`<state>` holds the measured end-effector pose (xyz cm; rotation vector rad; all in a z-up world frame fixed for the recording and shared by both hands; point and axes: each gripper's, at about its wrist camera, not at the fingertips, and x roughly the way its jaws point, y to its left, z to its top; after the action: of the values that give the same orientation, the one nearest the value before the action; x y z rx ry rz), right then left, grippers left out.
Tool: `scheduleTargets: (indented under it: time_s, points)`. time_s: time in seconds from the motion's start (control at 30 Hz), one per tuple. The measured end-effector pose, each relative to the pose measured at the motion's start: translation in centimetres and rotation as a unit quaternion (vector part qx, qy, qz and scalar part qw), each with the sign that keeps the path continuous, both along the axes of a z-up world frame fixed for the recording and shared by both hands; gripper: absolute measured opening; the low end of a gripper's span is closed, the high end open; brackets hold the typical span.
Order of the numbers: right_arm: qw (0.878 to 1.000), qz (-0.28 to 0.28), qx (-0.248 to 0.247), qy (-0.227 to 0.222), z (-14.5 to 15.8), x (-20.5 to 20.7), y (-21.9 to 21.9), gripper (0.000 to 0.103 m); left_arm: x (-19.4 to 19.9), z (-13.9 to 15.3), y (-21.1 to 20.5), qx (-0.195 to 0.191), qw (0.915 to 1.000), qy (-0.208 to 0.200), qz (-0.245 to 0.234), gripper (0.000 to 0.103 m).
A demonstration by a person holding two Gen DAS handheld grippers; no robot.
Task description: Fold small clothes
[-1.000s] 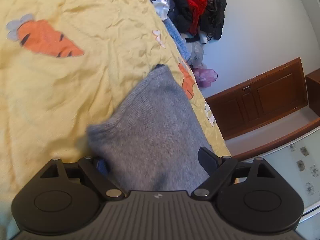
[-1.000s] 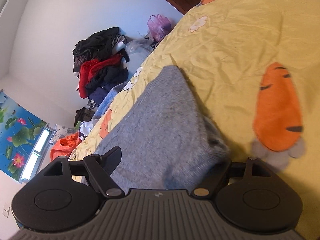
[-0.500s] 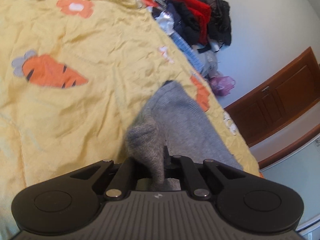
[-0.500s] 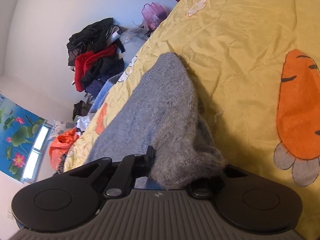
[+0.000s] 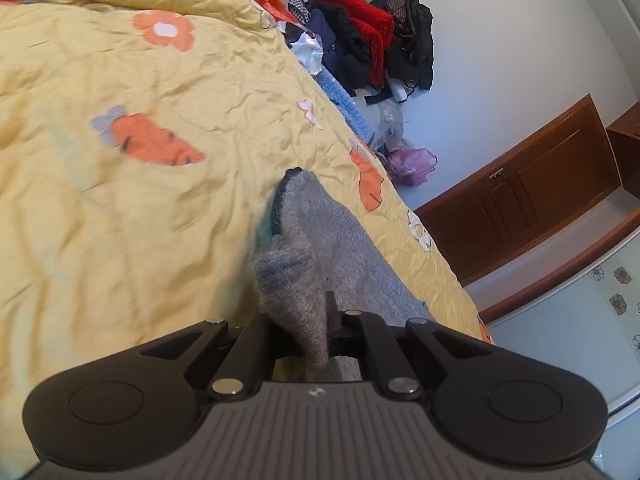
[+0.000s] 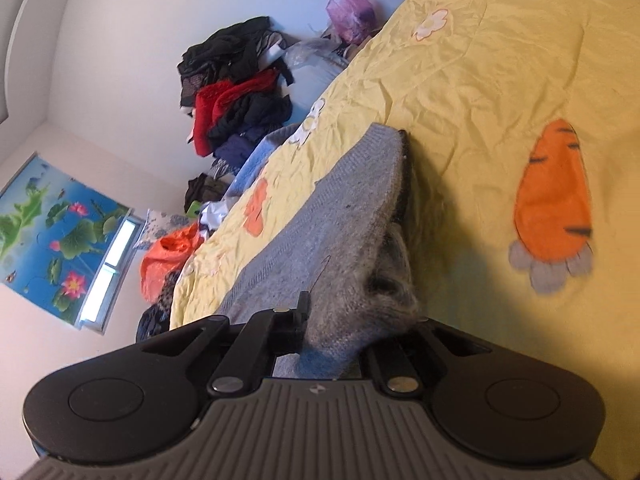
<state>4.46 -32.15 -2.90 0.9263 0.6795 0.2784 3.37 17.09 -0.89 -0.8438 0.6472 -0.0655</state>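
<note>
While soft, light and floppy, grey knit garment [image 5: 340, 240] bunched in left claw [image 5: 308, 332] and right claw [image 6: 340, 328], both clamped on near corners; best gripped through doubled hem.

We see a grey knit garment [image 5: 344, 248] [image 6: 340, 216] on the bed, near edge bunched and lifted, far end flat on the cover.

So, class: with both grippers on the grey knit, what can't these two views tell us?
- What garment the grey knit is: both views, bunched, near end behind the gripper bodies.
- Left gripper and right gripper fingertips: buried in fabric.
- Items in the clothes pile: tangled and small.
- Yellow quilt extent: cut off by frame edges.
</note>
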Motion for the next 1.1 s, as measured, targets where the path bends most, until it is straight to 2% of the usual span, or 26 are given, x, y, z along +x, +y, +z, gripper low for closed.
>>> scheduleTargets:
  time_s: [0.17, 0.33, 0.5, 0.53, 0.57, 0.6, 0.63, 0.67, 0.7, 0.73, 0.77, 0.83, 0.9, 0.93, 1.0, 1.07, 1.1]
  points:
    - [1.000, 0.013, 0.017, 0.001, -0.3, -5.2, -0.2, 0.015, -4.9, -0.4, 1.8, -0.001, 0.9999, 0.014, -0.008, 0.004]
    - [0.998, 0.012, 0.056, 0.018, -1.6, -11.4, -0.3, 0.015, -9.3, -1.5, 3.3, -0.002, 0.9994, 0.034, -0.001, 0.004]
    - [0.999, 0.008, 0.015, 0.044, -3.5, -12.8, 0.7, 0.016, -9.5, -4.1, 3.5, 0.007, 0.9978, 0.065, -0.011, 0.006]
    - [0.999, 0.005, 0.001, 0.045, -3.5, -12.8, 0.8, 0.022, -9.5, -4.1, 3.5, 0.012, 0.9975, 0.068, -0.013, 0.008]
    - [0.998, -0.004, -0.017, 0.058, -3.2, -12.7, 0.8, 0.035, -9.9, -3.7, 3.6, 0.015, 0.9975, 0.067, -0.012, 0.011]
    - [0.997, -0.014, -0.034, 0.068, -2.8, -12.8, 0.7, 0.039, -10.3, -2.9, 3.8, 0.025, 0.9971, 0.071, -0.011, 0.015]
    - [0.997, -0.015, -0.047, 0.057, -2.0, -13.2, 0.5, 0.053, -10.8, -2.0, 4.1, 0.038, 0.9964, 0.075, -0.009, 0.027]
    - [0.996, -0.023, -0.070, 0.039, -0.9, -13.9, 0.2, 0.063, -11.4, -0.9, 4.6, 0.054, 0.9958, 0.074, -0.003, 0.050]
    - [0.994, -0.040, -0.104, 0.017, 0.3, -14.6, 0.0, 0.067, -12.2, 0.5, 4.9, 0.081, 0.9947, 0.062, 0.013, 0.061]
    - [0.988, -0.057, -0.145, -0.005, 1.7, -15.1, -0.1, 0.070, -13.1, 2.1, 4.8, 0.123, 0.9910, 0.037, 0.038, 0.075]
    - [0.980, -0.070, -0.187, -0.022, 3.1, -15.2, -0.1, 0.070, -13.5, 3.7, 4.3, 0.177, 0.9826, 0.007, 0.056, 0.079]
    - [0.962, -0.079, -0.256, -0.052, 5.5, -14.2, 0.7, 0.074, -12.7, 6.5, 1.9, 0.284, 0.9556, -0.056, 0.055, 0.079]
    - [0.947, -0.061, -0.307, -0.074, 7.1, -11.7, 2.6, 0.085, -10.0, 7.6, -1.4, 0.348, 0.9310, -0.107, 0.022, 0.080]
    - [0.940, -0.046, -0.329, -0.083, 7.5, -9.9, 4.0, 0.092, -8.1, 7.5, -3.0, 0.364, 0.9241, -0.116, 0.004, 0.083]
    - [0.931, -0.019, -0.351, -0.101, 7.4, -6.2, 6.7, 0.092, -3.8, 6.2, -6.1, 0.381, 0.9176, -0.111, -0.024, 0.083]
    - [0.924, 0.001, -0.371, -0.087, 6.2, -2.3, 9.3, 0.090, 0.4, 3.6, -9.0, 0.412, 0.9058, -0.084, -0.051, 0.083]
    - [0.919, 0.009, -0.387, -0.076, 5.3, -0.8, 10.5, 0.089, 2.3, 2.3, -10.2, 0.434, 0.8968, -0.061, -0.058, 0.083]
